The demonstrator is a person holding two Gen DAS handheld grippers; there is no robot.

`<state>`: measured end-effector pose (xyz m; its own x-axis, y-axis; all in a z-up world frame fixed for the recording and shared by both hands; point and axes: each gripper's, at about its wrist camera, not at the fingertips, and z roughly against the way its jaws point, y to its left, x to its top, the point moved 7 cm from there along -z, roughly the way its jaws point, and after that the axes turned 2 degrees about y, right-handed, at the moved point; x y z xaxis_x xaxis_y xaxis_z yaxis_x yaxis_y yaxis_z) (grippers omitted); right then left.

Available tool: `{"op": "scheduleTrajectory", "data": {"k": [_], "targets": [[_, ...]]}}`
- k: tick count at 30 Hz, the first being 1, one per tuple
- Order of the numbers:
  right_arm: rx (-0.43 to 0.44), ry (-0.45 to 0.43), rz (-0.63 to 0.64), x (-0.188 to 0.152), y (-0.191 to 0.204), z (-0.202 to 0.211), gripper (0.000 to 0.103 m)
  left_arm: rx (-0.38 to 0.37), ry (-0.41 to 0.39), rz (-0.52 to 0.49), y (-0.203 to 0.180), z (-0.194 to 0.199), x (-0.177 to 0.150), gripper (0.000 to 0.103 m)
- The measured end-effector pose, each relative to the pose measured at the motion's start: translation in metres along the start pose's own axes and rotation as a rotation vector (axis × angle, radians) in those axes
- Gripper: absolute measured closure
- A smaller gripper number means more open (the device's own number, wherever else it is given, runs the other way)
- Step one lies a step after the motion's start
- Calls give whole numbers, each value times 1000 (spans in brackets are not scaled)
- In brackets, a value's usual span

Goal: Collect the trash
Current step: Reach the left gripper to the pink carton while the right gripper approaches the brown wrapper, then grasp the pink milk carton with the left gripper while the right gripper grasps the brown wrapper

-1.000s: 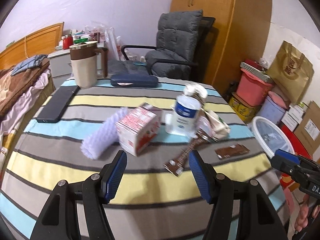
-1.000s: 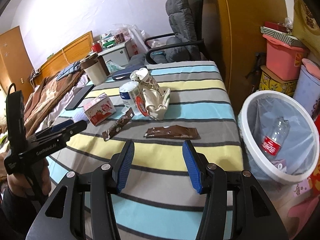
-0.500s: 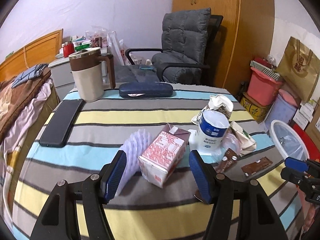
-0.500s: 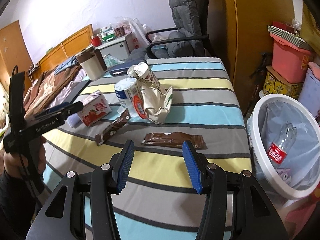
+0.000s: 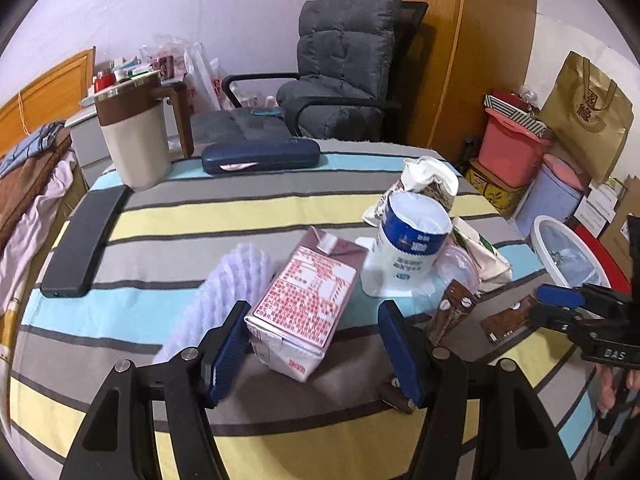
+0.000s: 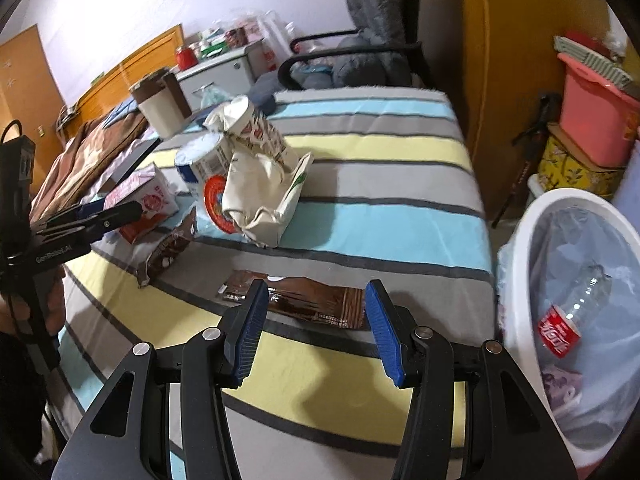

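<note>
My left gripper (image 5: pixel 312 346) is open, its jaws on either side of a red-and-white milk carton (image 5: pixel 308 300) lying on the striped table (image 5: pixel 200 212). My right gripper (image 6: pixel 316 328) is open just above a flat brown wrapper (image 6: pixel 304 298). More trash lies beside them: a blue-and-white cup (image 5: pixel 412 252), a crumpled paper cup (image 6: pixel 252 124), a cream paper bag (image 6: pixel 260 196), a second brown wrapper (image 6: pixel 168 252) and a purple foam sleeve (image 5: pixel 224 300). A white bin (image 6: pixel 576 304) at the table's right holds a plastic bottle (image 6: pixel 576 312).
A beige jug (image 5: pixel 134 140), a blue case (image 5: pixel 260 156) and a black phone (image 5: pixel 84 248) sit at the table's far and left side. A grey chair (image 5: pixel 340 80) stands behind. Pink and purple bins (image 5: pixel 516 152) are stacked at right.
Both grippers have moved forward and lower. The left one has closed in around the milk carton; the right one has come down over the flat brown wrapper.
</note>
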<state>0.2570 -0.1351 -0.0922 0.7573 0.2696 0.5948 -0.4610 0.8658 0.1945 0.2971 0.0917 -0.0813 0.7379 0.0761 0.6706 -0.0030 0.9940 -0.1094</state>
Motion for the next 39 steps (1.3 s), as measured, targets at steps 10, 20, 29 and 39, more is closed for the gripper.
{"op": "scheduleTrajectory", "data": {"k": [10,20,29,39], "targets": [[100,80,137,-21,31,6,51,1,24,41,-2,8,-17,66],[58,20,180,-16,42,10,50,-21,15,64,-2,31,-32,65],[59,42,163,-11,37,1,71,2,30,53,2,18,-28,54],[41,-10,40,-26,31,25,78,4,15,63,-9,30,-39,66]]}}
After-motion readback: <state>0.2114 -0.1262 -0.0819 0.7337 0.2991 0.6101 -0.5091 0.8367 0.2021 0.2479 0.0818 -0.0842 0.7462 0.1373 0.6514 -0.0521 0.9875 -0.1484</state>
